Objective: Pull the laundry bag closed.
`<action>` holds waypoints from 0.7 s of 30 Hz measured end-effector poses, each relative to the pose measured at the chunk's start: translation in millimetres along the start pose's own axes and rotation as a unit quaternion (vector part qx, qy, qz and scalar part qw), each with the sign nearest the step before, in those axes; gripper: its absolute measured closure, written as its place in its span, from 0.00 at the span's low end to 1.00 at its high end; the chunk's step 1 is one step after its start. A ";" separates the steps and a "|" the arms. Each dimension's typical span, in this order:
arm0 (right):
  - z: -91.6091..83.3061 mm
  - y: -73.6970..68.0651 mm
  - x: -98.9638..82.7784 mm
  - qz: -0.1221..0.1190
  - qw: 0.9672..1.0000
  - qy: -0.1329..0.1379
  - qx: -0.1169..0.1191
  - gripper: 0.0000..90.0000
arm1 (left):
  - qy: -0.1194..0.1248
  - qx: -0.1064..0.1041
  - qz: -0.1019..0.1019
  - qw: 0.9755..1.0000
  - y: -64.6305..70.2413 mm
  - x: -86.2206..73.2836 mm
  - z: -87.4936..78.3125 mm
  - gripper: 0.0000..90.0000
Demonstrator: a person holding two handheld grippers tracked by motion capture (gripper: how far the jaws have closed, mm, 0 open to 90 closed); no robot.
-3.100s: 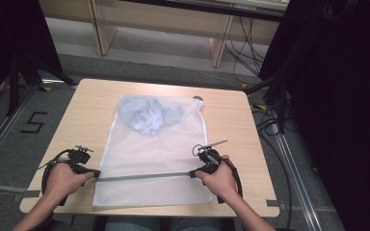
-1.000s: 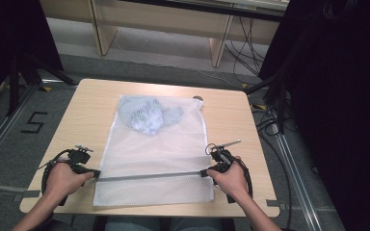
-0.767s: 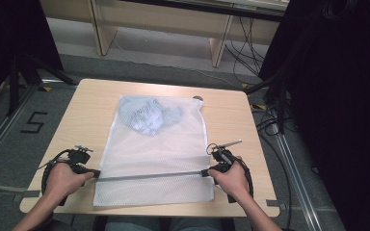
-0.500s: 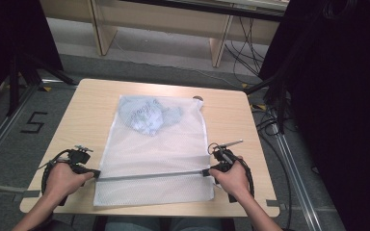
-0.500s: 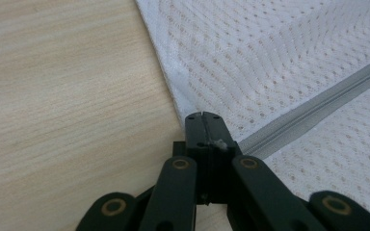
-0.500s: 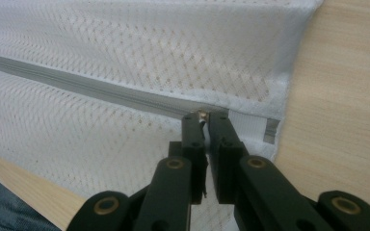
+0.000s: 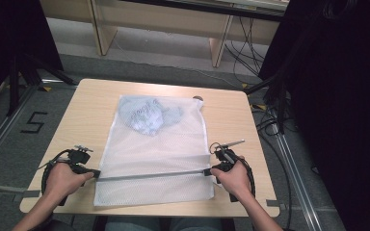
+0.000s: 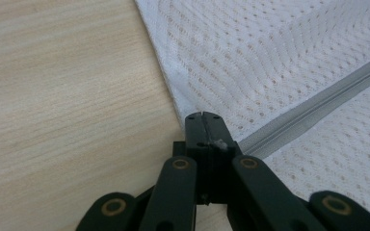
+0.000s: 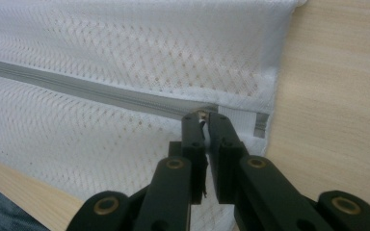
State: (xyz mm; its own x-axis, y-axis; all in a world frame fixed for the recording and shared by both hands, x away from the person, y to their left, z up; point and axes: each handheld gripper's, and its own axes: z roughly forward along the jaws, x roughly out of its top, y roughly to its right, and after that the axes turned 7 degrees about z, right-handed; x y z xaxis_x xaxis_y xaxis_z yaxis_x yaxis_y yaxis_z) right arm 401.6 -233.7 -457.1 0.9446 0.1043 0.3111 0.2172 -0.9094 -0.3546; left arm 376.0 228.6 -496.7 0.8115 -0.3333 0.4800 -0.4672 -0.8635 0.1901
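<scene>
- A light wooden table [image 7: 86,110] is seen from above, with a black "5" marked on the floor at its left.
- A white mesh laundry bag [image 7: 159,149] is laid flat on the middle of the table; a crumpled light blue garment [image 7: 147,115] is seen inside its far end.
- A grey zipper [image 7: 154,175] is stretched across the near part of the bag.
- The left gripper [image 8: 203,118] is pressed together on the bag's edge at the left end of the zipper.
- The right gripper [image 9: 203,117] is clamped on the small zipper pull [image 9: 202,114] at the right end.
</scene>
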 end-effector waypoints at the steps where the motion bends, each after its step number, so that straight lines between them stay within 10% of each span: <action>1: -1.3 -1.4 -0.1 0.017 1.000 -0.010 -0.009 0.96 | 0.000 0.000 0.000 1.000 -0.1 0.0 0.0 1.00; 21: -1.7 5.8 -2.4 -0.013 1.000 0.007 -0.003 0.95 | 0.001 0.004 0.002 1.000 3.3 -1.3 -0.7 1.00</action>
State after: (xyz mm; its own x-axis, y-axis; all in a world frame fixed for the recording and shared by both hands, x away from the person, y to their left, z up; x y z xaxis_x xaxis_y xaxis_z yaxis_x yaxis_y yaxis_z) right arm 400.1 -239.8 -458.4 0.9354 0.1218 0.3319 0.2396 -0.9087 -0.3418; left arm 373.2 226.5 -496.1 0.8083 -0.3361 0.4834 -0.4680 -0.8649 0.1812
